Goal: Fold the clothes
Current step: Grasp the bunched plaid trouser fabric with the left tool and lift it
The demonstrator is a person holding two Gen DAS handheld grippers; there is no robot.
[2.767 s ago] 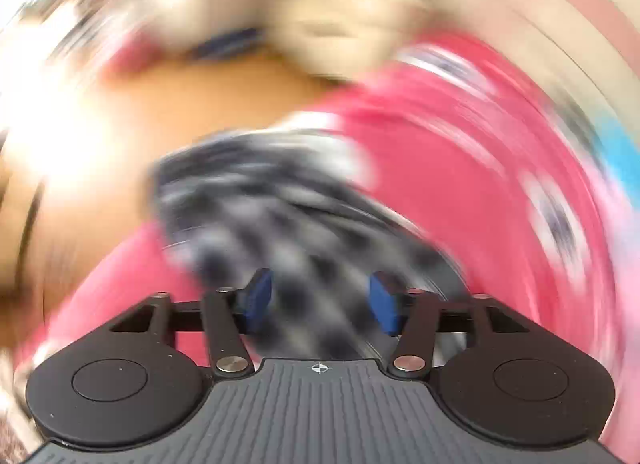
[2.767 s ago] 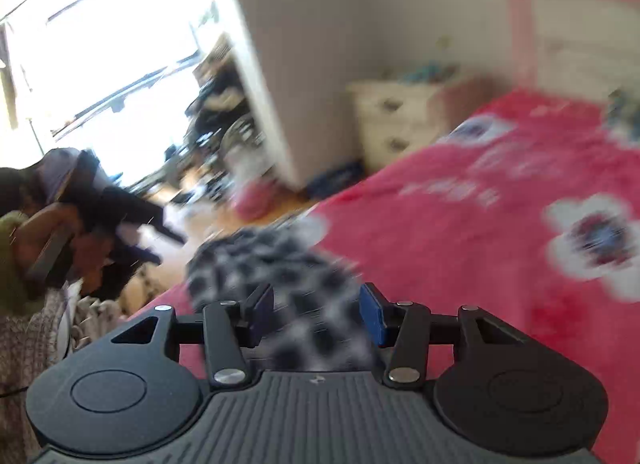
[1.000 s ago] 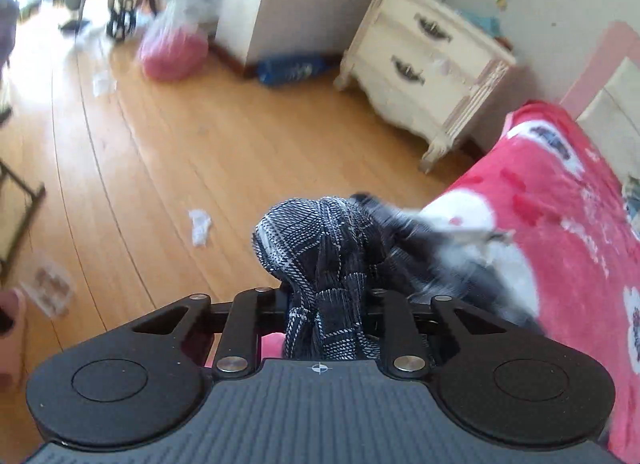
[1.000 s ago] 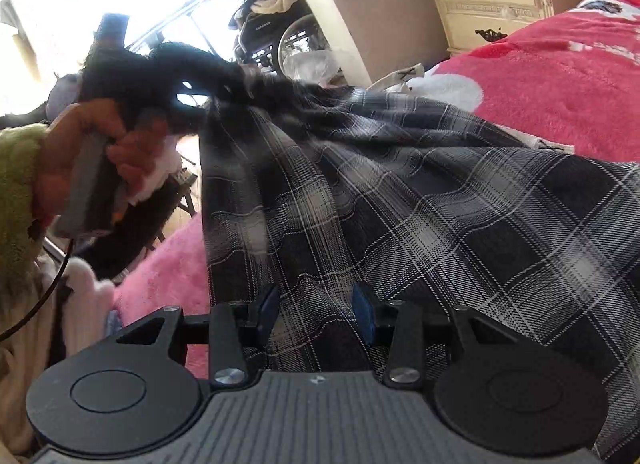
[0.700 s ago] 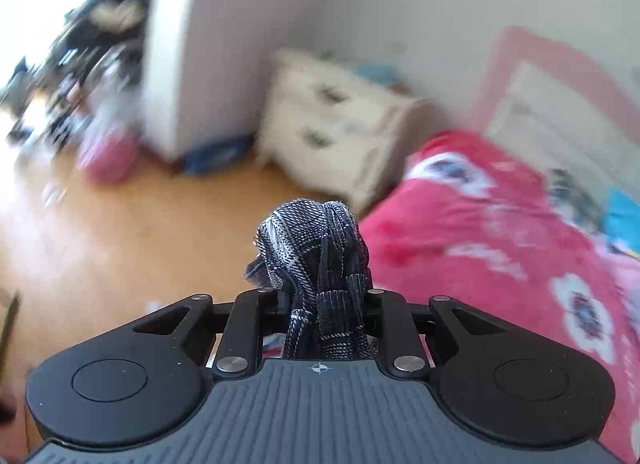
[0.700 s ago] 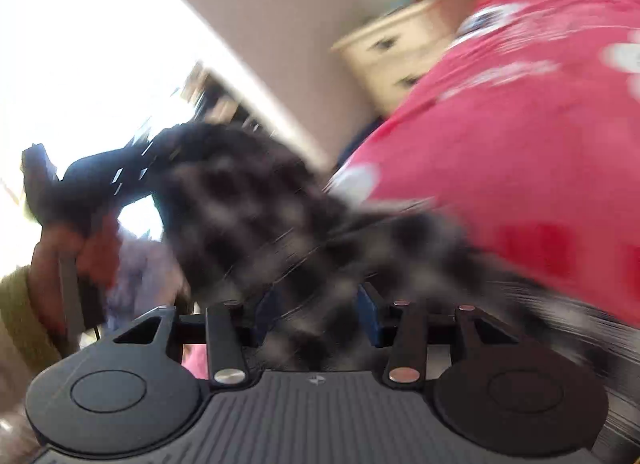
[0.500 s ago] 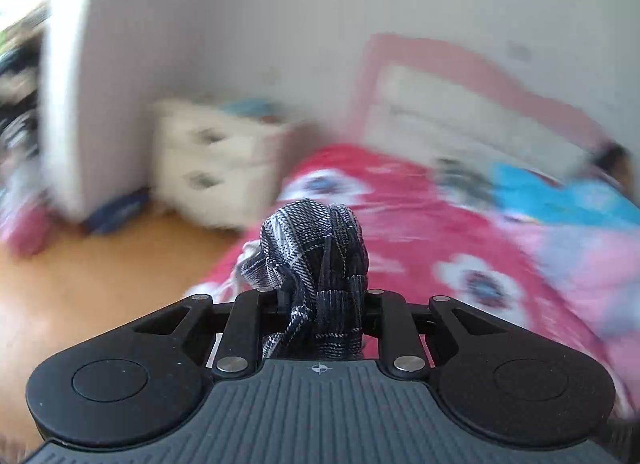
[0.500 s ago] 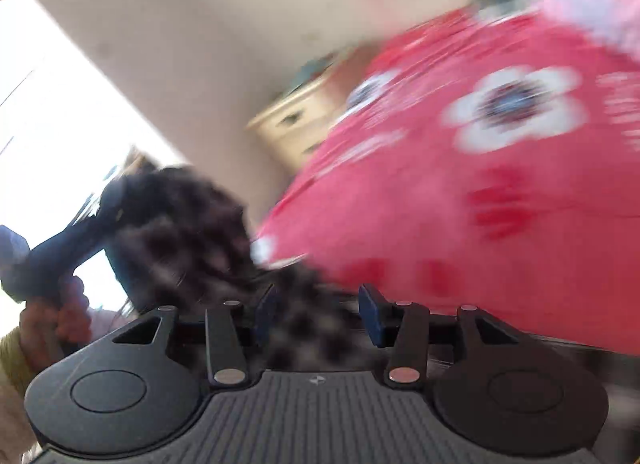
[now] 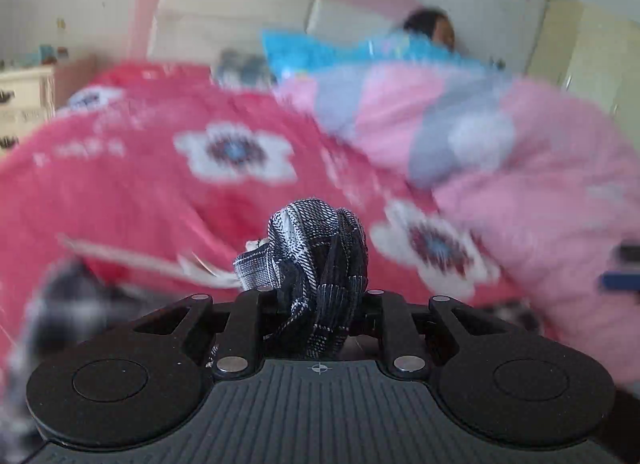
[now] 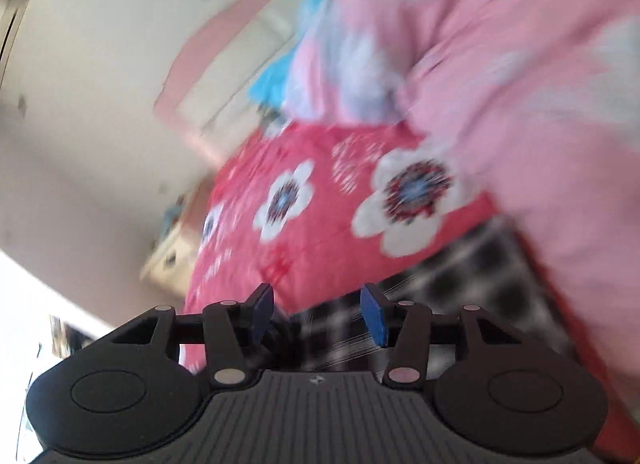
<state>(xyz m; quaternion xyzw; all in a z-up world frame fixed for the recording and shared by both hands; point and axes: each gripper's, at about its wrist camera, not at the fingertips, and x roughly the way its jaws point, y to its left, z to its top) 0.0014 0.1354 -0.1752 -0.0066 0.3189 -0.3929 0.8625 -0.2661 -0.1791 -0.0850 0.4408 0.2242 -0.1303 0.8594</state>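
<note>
Tightly, left gripper [image 9: 318, 304] clamps plaid garment [image 9: 316, 264].

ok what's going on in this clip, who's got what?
A person with two handheld grippers is working a black-and-white plaid garment over a bed with a red floral blanket. The left gripper has its jaws shut on a bunched wad of the plaid. The right gripper is open, with plaid cloth blurred just beyond its jaws, not gripped. A pink quilt is heaped on the bed's far side. Both views are motion-blurred, and no fold is visible yet.
</note>
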